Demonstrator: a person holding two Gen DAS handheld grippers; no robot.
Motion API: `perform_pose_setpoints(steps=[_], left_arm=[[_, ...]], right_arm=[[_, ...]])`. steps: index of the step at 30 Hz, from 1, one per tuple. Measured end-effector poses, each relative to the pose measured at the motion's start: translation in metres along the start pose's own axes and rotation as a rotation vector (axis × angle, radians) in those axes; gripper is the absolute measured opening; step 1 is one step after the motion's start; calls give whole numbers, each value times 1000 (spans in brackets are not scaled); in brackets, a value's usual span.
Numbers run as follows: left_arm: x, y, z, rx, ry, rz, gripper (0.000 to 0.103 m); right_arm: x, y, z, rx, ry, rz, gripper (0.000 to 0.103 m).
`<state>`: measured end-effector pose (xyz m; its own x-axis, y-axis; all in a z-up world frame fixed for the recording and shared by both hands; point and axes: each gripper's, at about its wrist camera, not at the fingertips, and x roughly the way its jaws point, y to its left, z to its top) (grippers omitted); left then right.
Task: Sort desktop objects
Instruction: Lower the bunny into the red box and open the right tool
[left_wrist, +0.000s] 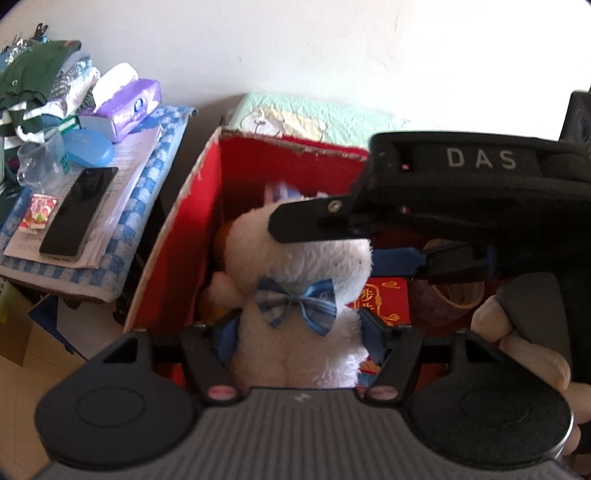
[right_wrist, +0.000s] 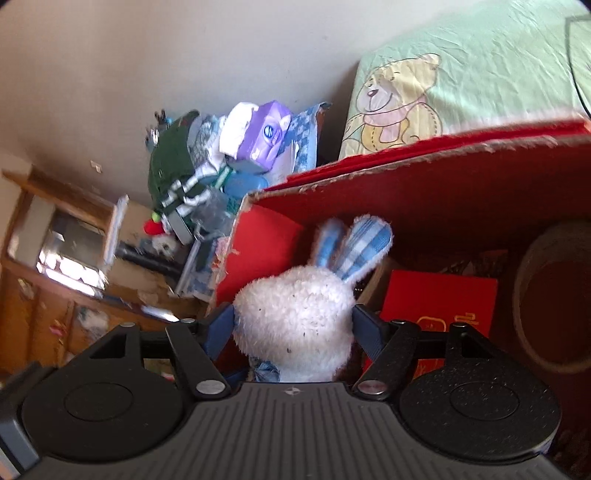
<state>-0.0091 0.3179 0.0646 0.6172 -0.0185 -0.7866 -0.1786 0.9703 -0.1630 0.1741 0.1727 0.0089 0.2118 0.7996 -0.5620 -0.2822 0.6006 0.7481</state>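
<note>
Over the red box (left_wrist: 173, 236), both grippers clenched on white plush rabbit (left_wrist: 295, 266), red packet (left_wrist: 384, 299) inside.

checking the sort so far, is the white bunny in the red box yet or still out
Partly in, not released: the white bunny hangs upright inside the red box's open top, left gripper around its body, right gripper around its head.

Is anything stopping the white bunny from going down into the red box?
Nothing visible blocks it. Both grippers, left and right, hold the white bunny over the open red box. A red packet lies inside, off to one side.
</note>
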Motion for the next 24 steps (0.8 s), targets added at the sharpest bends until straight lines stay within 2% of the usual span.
perform_pose_setpoints(steps=[2, 3, 4, 6, 8, 10, 12, 16, 18, 22, 24], left_arm=[[-10, 1, 0, -4, -35, -16, 80], [-16, 0, -1, -4, -62, -3, 91], [-23, 1, -1, 4, -106, 25, 94], [-35, -4, -1, 45, -168, 51, 94], [-41, -7, -2, 66, -184, 42, 94], [-40, -8, -4, 75, -171, 23, 90], [-39, -8, -5, 83, -150, 4, 80], [-38, -9, -6, 100, -134, -66, 75], [-35, -12, -4, 108, -114, -119, 72], [-26, -27, -6, 148, -58, -275, 72], [-13, -36, -7, 171, -6, -323, 72]], right_arm=[[-4, -7, -1, 35, -21, 8, 73], [-4, -9, -1, 47, -26, 3, 72], [-4, -11, -2, 57, -28, 4, 72], [-4, -11, -3, 64, -22, 56, 69], [-6, -9, -5, 48, -36, 58, 66], [-12, -5, -6, 36, -80, 40, 65], [-22, -5, -7, 38, -132, 36, 61], [-47, -3, -9, -8, -232, -38, 59], [-59, -3, -13, -50, -282, -103, 58], [-69, -5, -22, -116, -353, -223, 57], [-67, -14, -22, -92, -351, -227, 51]])
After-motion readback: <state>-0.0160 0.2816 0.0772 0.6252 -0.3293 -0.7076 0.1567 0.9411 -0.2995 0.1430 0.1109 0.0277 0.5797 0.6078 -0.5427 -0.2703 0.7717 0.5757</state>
